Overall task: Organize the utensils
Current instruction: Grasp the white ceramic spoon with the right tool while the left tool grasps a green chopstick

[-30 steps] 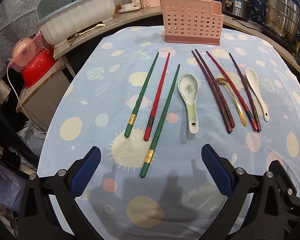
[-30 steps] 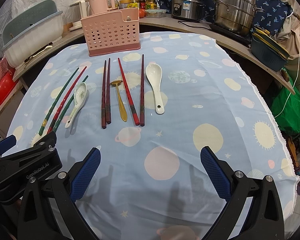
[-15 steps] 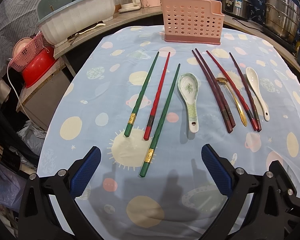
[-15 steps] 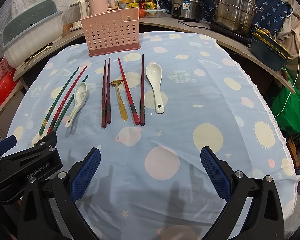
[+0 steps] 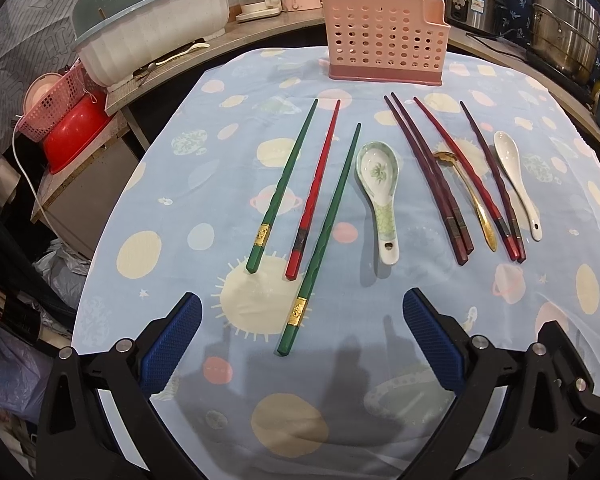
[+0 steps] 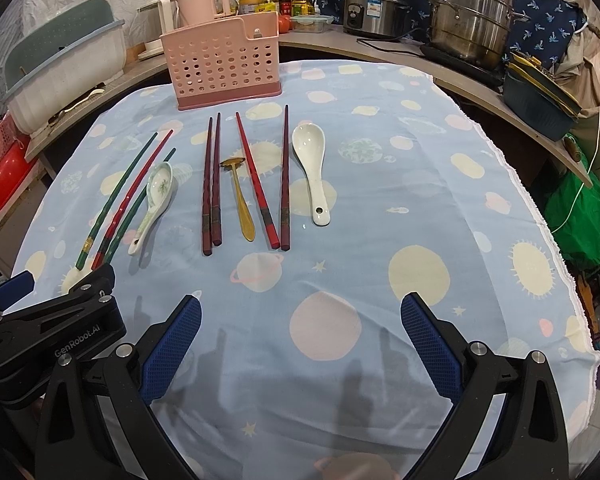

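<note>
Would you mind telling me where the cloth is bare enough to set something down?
Free: right of the white spoon toward the cloth edge, and the near strip before both grippers. Crowded: the utensil row from green chopsticks to that spoon, below the pink holder.

Chopsticks and spoons in row on tablecloth; utensil basket behind.

Seven chopsticks lie on the cloth-covered surface: two green ones with gold bands, two bright red ones, and three dark maroon ones, a touching pair and a single. There are three spoons: one green-patterned ceramic soup spoon, one plain white ceramic soup spoon and one slim gold metal spoon. One pink perforated plastic utensil holder stands behind them, and two blue-padded claws are in view, the left claw and the right claw.
</note>
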### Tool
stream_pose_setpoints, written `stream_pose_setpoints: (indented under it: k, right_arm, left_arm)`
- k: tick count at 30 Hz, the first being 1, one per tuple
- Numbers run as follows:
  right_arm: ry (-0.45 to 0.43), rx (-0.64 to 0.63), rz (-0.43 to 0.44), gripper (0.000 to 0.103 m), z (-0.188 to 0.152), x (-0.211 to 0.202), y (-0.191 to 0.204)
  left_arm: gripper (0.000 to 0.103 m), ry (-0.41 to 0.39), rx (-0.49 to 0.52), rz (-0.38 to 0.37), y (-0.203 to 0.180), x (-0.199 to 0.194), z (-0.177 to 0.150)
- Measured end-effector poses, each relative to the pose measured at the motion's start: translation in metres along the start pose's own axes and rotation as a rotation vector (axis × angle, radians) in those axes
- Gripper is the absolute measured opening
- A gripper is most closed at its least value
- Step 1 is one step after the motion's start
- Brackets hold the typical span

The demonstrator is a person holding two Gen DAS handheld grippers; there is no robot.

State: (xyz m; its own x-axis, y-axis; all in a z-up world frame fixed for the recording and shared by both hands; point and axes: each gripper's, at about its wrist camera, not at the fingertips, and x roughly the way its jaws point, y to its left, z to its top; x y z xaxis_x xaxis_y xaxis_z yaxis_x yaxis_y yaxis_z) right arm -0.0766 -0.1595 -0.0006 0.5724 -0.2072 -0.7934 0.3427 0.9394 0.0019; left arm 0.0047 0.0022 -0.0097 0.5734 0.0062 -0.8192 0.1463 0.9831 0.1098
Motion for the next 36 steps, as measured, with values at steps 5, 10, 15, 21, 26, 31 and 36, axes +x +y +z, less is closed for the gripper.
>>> stream_pose_setpoints:
  k: [5, 10, 15, 21, 26, 31, 36]
  right_arm:
    - [0.008, -0.005, 0.003, 0.096, 0.001, 0.005, -0.002]
    - [0.017, 0.02, -0.016, 0.096, 0.006, 0.012, -0.014]
    - [0.026, 0.046, -0.036, 0.096, 0.012, 0.022, -0.027]
    - [0.042, 0.058, -0.044, 0.095, 0.02, 0.035, -0.032]
    - [0.045, 0.068, -0.05, 0.093, 0.029, 0.043, -0.035]
    - [0.049, 0.09, -0.05, 0.09, 0.038, 0.05, -0.04]
    - [0.055, 0.082, -0.044, 0.082, 0.046, 0.059, -0.038]
  left_arm:
    - [0.096, 0.013, 0.005, -0.009, 0.001, 0.004, 0.001]
    - [0.096, 0.03, -0.042, 0.01, 0.025, 0.018, 0.007]
    - [0.096, 0.049, -0.122, 0.038, 0.063, 0.036, 0.016]
    - [0.096, 0.061, -0.15, 0.024, 0.083, 0.051, 0.025]
    - [0.091, 0.065, -0.119, -0.006, 0.075, 0.059, 0.031]
    - [0.079, 0.091, -0.098, -0.03, 0.065, 0.073, 0.035]
    - [0.066, 0.093, -0.094, -0.052, 0.062, 0.078, 0.037]
